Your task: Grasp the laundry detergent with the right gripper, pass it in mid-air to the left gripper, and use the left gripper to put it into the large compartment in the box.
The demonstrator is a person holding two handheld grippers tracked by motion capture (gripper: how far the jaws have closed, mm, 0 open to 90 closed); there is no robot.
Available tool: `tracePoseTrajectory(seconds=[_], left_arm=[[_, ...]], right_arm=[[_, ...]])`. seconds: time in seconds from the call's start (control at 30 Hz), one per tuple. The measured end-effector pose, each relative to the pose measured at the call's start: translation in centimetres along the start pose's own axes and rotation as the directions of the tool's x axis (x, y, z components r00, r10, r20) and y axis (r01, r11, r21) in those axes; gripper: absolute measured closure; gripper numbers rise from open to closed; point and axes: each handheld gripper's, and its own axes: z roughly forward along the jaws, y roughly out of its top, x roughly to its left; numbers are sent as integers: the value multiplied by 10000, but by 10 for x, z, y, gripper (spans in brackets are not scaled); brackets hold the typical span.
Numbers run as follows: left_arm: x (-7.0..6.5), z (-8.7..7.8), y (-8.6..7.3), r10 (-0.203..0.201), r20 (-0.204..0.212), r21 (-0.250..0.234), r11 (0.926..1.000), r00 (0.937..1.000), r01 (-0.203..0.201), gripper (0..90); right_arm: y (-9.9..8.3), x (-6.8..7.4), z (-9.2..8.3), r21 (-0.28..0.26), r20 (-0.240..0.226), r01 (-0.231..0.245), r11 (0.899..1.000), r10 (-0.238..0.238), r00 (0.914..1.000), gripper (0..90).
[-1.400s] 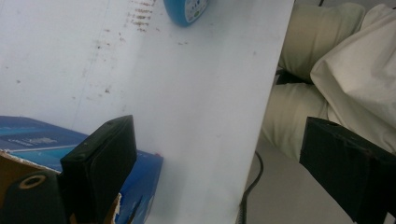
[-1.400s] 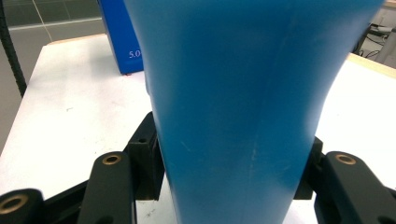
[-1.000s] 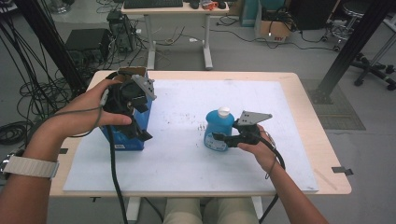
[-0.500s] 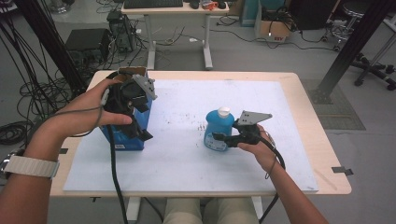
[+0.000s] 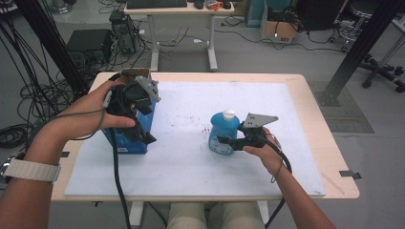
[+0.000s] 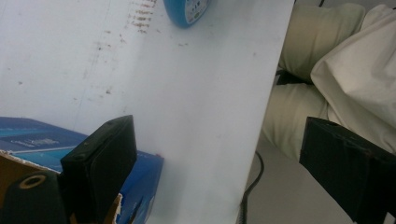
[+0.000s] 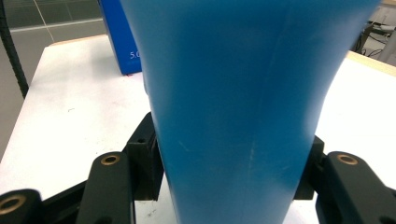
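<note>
White tabletop (image 5: 191, 167): mid-frame, right gripper (image 5: 228, 141) fingers pinch the blue bottle (image 5: 223, 134); at left, left gripper (image 5: 143, 136) fingers spread over the box (image 5: 125, 142).

Blue bottle (image 7: 233, 107) overran the right gripper view's top edge, cap unseen. Blue box (image 5: 136, 131) lettering was too small to read.

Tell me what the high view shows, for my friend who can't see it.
A person at a table holds a hand-held gripper in each hand. The right hand-held gripper is clamped on an upright blue bottle with a white cap, standing on a white mat. The left hand-held gripper sits at an open blue cardboard box to the left.
</note>
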Motion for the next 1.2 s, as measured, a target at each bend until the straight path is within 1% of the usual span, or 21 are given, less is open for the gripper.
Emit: tracePoseTrajectory(seconds=[0.1, 0.17, 0.2, 0.23, 0.33, 0.7, 0.87, 0.93, 1.03, 1.1, 1.13, 1.2], left_arm=[[0, 0, 0, 55, -8, -7, 10000, 10000, -55, 114], [0, 0, 0, 21, -6, -27, 10000, 10000, -21, 114], [0, 0, 0, 44, -18, 2, 10000, 10000, -44, 114], [0, 0, 0, 26, -12, -22, 10000, 10000, -26, 114], [0, 1, 0, 6, 9, -16, 10000, 10000, -6, 114], [0, 1, 0, 36, 5, -6, 10000, 10000, -36, 114], [0, 1, -1, -35, -1, -44, 10000, 10000, 35, 114], [0, 1, -1, 2, -1, -23, 10000, 10000, -2, 114], [0, 1, 0, 40, 6, -5, 10000, 10000, -40, 114], [0, 1, 0, -7, 3, -39, 10000, 10000, 7, 114], [0, 1, 0, 48, 6, 3, 10000, 10000, -48, 114], [0, 1, 0, 8, 8, -28, 10000, 10000, -8, 114]], right_arm=[[0, 0, 0, 1, 9, -14, 10000, 14, 10000, 429], [0, 1, -1, 85, 27, -132, 9999, 131, 9999, 429], [0, 0, 0, 4, -12, -28, 10000, 28, 10000, 429], [0, 1, -1, 79, 38, -137, 9999, 137, 9999, 429], [0, 0, 0, 25, 5, -63, 10000, 63, 10000, 429], [0, 0, 0, 19, 0, -58, 10000, 58, 10000, 428], [0, 0, 0, 19, -2, -77, 10000, 77, 10000, 428], [0, -1, 1, -43, -36, 16, 10000, -16, 10000, 427], [0, -1, 1, -41, -34, 6, 10000, -6, 10000, 427], [0, -1, 1, -41, -36, 11, 10000, -11, 10000, 427], [0, -1, 1, -40, -35, 9, 10000, -9, 10000, 427], [0, -1, 1, -49, -38, 7, 10000, -7, 10000, 427]])
